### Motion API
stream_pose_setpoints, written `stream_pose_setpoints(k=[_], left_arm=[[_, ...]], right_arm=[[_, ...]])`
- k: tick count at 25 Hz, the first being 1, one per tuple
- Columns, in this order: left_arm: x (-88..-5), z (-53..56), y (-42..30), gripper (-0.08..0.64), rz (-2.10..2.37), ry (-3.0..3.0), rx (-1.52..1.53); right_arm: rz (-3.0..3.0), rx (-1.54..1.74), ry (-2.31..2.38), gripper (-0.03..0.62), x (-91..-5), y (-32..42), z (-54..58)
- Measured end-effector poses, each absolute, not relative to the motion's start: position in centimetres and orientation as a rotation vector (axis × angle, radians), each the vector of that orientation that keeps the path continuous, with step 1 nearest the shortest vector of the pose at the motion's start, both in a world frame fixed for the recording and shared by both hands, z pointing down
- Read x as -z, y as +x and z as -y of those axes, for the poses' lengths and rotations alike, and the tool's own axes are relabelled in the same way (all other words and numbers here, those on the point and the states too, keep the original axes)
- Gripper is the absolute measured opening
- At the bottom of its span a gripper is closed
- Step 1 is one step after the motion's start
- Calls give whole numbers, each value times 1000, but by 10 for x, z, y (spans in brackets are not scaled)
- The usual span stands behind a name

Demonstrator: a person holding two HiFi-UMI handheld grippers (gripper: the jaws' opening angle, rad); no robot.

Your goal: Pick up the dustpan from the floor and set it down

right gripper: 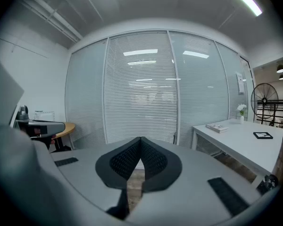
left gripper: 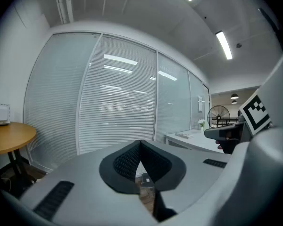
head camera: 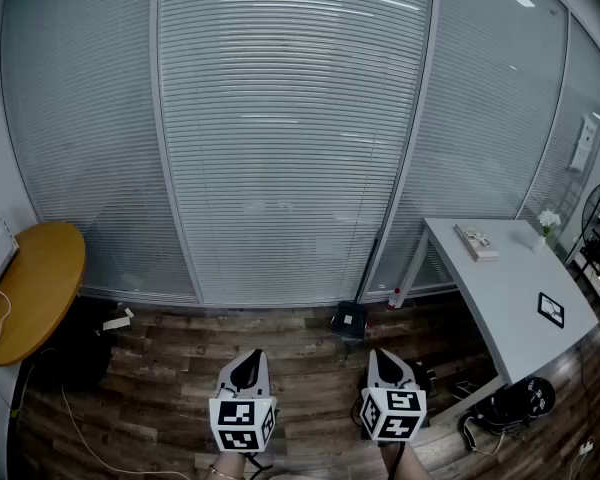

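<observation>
Currently left tongs [head camera: 247, 360] and right tongs [head camera: 382, 358] are pressed together, empty; the presumed dustpan [head camera: 349, 319] is seen on the floor [head camera: 170, 363]. Judged light, stiff; rim to be gripped.

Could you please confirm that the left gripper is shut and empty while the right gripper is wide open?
Not quite: the right gripper is not wide open. It is shut too, as the right gripper view shows, with its pads meeting and nothing between them. The left gripper is indeed shut and empty.
</observation>
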State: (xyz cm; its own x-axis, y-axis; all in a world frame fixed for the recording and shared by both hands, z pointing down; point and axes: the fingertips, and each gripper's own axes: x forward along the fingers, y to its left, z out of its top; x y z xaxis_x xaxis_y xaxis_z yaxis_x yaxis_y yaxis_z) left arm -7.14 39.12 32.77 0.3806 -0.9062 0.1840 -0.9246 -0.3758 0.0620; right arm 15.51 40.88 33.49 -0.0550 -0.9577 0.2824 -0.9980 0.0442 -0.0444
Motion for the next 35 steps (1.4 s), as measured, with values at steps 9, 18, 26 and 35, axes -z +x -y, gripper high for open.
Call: stream_pose_setpoints(k=[9,18,26,35], left_arm=[[-321,-393,-73,17,1651,2496,-150],[-327,-393,-92,17,1630,2498,-142],[-345,-393,-88,17,1579,2491,-157],[-339,-352,-98,17,1652,2480,-161]], right_arm=[[2159,-346,2052,32,-330,148,-411],[2095,-384,2104,32,-340,139,-416],[2069,-398,2103,32,-347,133,-418],[2087,-451,2118,32,-358,136,-373]])
